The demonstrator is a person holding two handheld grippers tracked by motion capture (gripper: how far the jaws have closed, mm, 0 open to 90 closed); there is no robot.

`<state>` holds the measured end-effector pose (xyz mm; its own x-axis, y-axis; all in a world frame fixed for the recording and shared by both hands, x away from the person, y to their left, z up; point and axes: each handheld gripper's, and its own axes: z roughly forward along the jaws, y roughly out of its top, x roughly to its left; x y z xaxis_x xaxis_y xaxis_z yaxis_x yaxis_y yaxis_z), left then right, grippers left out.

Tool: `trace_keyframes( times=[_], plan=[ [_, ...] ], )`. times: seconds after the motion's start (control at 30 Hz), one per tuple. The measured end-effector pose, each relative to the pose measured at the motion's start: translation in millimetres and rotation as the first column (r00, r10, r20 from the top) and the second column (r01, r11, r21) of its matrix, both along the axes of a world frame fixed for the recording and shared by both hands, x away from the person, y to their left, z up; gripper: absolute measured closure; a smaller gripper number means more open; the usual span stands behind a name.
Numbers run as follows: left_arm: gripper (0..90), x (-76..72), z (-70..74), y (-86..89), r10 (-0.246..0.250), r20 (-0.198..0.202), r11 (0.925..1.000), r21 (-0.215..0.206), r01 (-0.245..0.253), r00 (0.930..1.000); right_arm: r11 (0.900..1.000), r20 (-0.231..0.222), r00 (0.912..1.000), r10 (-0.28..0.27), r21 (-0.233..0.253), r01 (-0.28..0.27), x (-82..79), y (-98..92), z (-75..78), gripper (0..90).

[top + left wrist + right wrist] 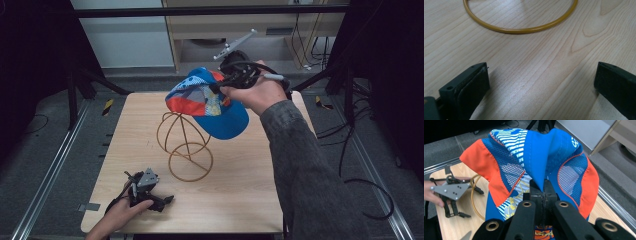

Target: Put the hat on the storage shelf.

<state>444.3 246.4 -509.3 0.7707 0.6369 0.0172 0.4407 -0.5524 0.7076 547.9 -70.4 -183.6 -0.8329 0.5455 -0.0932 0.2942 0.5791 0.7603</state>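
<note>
Black hand-held gripper point(543, 192) (brass-ringed holes), grey sleeve point(305, 165).

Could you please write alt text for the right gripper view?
The right gripper pinches a fold of a blue, orange and mesh cap, held above a wooden table. At far left, a hand holds the left gripper beside a gold wire stand.

Left hand-held gripper point(150, 192) low, jaws wide apart; right hand-held gripper point(227, 82) raised, jaws clamped.
</note>
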Motion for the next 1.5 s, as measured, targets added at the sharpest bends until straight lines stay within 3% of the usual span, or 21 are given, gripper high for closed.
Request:
trace_keyframes(
  times=[0.5,0.73,1.5],
  plan=[
    [0.0,-0.2,-0.2,-0.4,0.005,0.002,1.0000,-0.003,-0.005,1.0000,0.997,-0.008,0.9987,0.050,-0.058,-0.051,15.7,50.5,7.4,90.0],
    [0.0,-0.4,0.0,-0.4,0.007,0.002,1.0000,0.000,-0.007,1.0000,0.993,-0.022,0.9966,0.079,-0.087,-0.081,18.7,70.4,0.9,90.0],
    [0.0,-0.4,0.0,-0.4,0.006,0.003,1.0000,0.000,-0.006,1.0000,0.979,-0.068,0.9900,0.124,-0.152,-0.133,22.9,102.9,-21.9,89.8]
  ],
)
